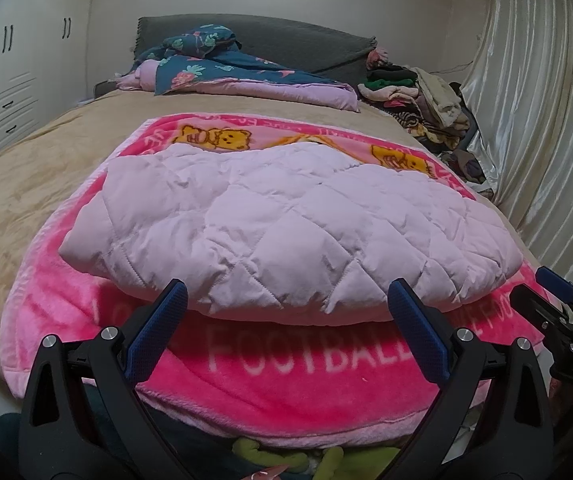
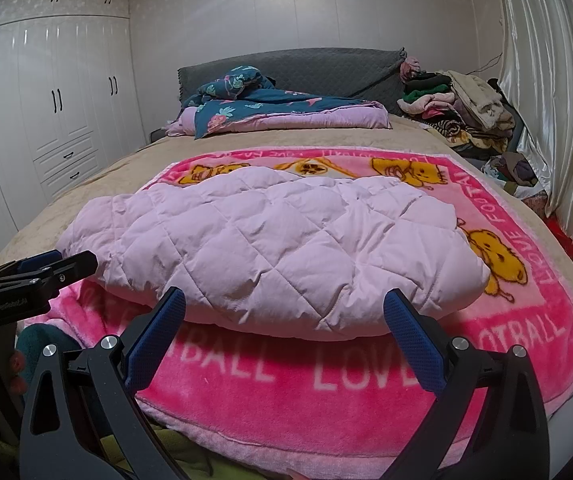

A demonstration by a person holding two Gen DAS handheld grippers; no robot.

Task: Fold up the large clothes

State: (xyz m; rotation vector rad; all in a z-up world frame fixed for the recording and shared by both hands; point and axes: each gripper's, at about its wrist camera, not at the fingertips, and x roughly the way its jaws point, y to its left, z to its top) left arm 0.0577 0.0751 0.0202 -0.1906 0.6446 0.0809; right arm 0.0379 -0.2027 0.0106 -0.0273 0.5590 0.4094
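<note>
The bed (image 2: 86, 184) carries a pink blanket (image 2: 326, 392) spread as a work surface. On it lies the lilac quilted coat (image 2: 270, 252), already folded into a compact bundle near the front edge. The left hand-held gripper (image 1: 286, 308) and right hand-held gripper (image 2: 284, 310) both stand wide apart, holding nothing, probably ready for the next grasp.

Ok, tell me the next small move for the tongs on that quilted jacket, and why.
Probably ease both tongs forward to the near edge of the lilac quilted jacket and pinch it there. The left tongs and right tongs are both open and hold nothing, just short of that edge. The jacket lies in a bundle on the pink blanket, so the near hem looks like the closest grip.
</note>
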